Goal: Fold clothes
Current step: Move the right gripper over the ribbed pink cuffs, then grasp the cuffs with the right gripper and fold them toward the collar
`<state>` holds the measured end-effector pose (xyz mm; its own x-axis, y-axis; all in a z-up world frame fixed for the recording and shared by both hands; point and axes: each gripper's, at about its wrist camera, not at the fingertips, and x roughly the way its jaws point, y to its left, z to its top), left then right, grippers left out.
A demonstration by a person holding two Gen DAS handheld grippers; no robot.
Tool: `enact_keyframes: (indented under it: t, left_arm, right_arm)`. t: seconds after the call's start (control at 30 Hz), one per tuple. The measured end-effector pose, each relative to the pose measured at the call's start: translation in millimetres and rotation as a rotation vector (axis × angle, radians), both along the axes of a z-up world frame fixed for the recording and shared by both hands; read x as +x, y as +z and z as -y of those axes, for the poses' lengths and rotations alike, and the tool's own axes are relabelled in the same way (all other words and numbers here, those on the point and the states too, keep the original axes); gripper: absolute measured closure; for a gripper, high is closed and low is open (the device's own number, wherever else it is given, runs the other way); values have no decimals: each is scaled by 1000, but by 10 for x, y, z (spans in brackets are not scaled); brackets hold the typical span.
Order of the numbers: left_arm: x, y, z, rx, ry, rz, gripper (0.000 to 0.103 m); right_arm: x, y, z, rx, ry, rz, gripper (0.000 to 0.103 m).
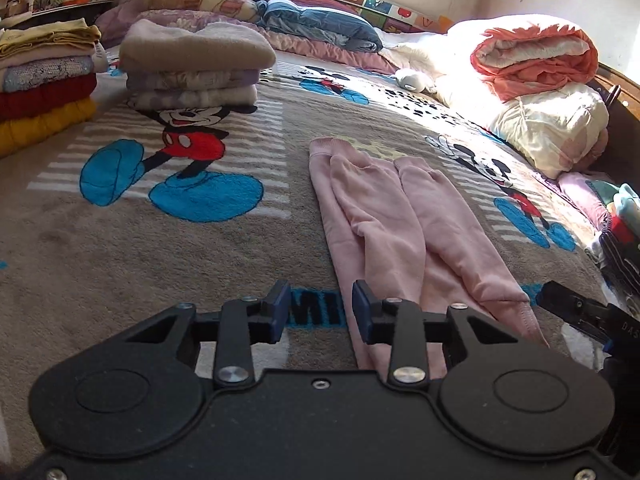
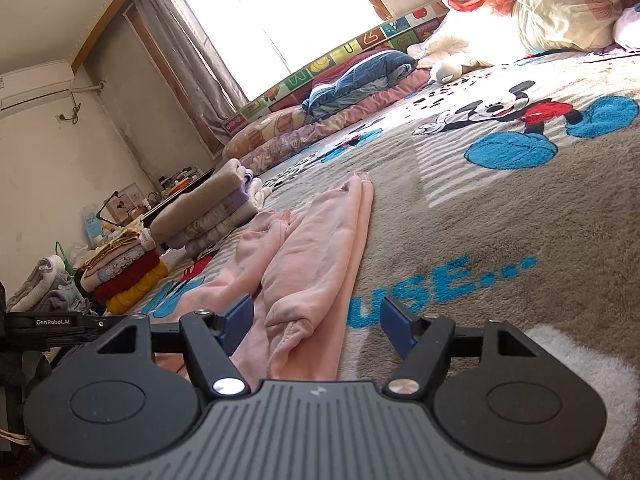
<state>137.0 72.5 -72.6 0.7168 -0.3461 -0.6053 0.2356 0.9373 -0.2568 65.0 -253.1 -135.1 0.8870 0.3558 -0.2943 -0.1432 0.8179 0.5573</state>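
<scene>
**Fold Status: Pink Garment Partly Folded, Both Tools Released**

**Work surface.** The bed blanket (image 1: 120, 264), printed with cartoon mice, carries all items. It serves as the landmark below.

**Completed work.** Two stacks of folded clothes stand at the far left of the blanket: the beige-topped stack (image 1: 196, 68) and, left of it, the yellow-and-red stack (image 1: 44, 92). Both are well apart from the current garment. Judged from these, a good share of the task is done.

**Item in hand.** The pink garment (image 1: 380, 216) lies flat near the blanket's middle, narrowed into a long strip with both sleeves laid lengthwise over the body. The lengthwise fold appears complete; the crosswise fold and transfer to a stack remain. A heap of unfolded clothes (image 1: 624, 224) at the blanket's right edge suggests further items are pending.

**Tools.** The left hand-held gripper (image 1: 320, 312) hovers over the near end of the garment, jaws parted, nothing between the pads; its right pad overlaps the garment's left edge in the view. The right hand-held gripper (image 2: 316, 324) stands released, jaws wide, the garment's near end lying between them ungripped.

**View differences.**
- Left wrist view: shows the unfolded heap and the garment's full outline.
- Right wrist view: shows the window (image 2: 272, 20), the wall unit, and the thickness of the sleeve cuff (image 2: 288, 332).
</scene>
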Motion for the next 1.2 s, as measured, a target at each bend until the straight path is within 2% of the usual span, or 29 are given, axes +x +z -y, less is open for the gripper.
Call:
enact_keyframes:
  t: [0.13,0.23,0.3,0.33,0.4,0.5,0.63,0.67,0.7,0.77,0.87,0.9,0.97,1.03,1.07,1.13,1.2]
  left_arm:
    - [-117,-48,89,-35,-80,-14,70]
    - [-105,-145,153,-68,-116,-44,70]
    - [-98,-211,174,-37,-111,-46,70]
    - [-86,-253,149,-51,-116,-53,77]
    - [-65,-300,117,-78,-119,-69,92]
    - [-38,-348,96,-115,-129,-93,97]
    - [-35,-367,60,-157,-132,-115,97]
    - [-25,-375,43,-176,-128,-124,97]
    - [-8,-389,18,-210,-121,-139,98]
    - [22,-415,-33,-277,-108,-170,99]
    - [35,-429,-121,-385,-92,-215,99]
    - [35,-429,-137,-404,-93,-225,99]
    - [49,-452,-139,-391,-88,-247,99]
    - [64,-466,-158,-402,-109,-269,98]
    - [62,-444,-210,-430,-115,-270,98]
    - [46,-360,-336,-464,-109,-231,94]
    - [59,-304,-476,-487,-78,-200,94]
  right_arm:
    - [-4,221,-153,61,71,20,40]
    - [218,275,-333,158,117,-58,40]
    - [440,236,-433,231,135,-141,40]
    - [563,204,-479,264,136,-185,40]
    - [757,181,-569,272,115,-225,40]
    - [1017,156,-709,259,114,-285,40]
    - [1194,79,-832,246,97,-345,40]
    - [1208,64,-852,253,94,-345,47]
    - [1215,56,-869,257,94,-341,65]
    - [1232,47,-905,250,84,-329,85]
    - [1240,136,-961,187,70,-293,93]
    - [1234,182,-961,168,62,-285,93]
    - [1258,221,-943,127,42,-303,93]
    - [1320,154,-936,89,52,-357,93]
    - [1338,126,-927,76,55,-374,88]
    - [1301,140,-879,93,55,-348,86]
    - [1251,224,-858,68,54,-310,65]
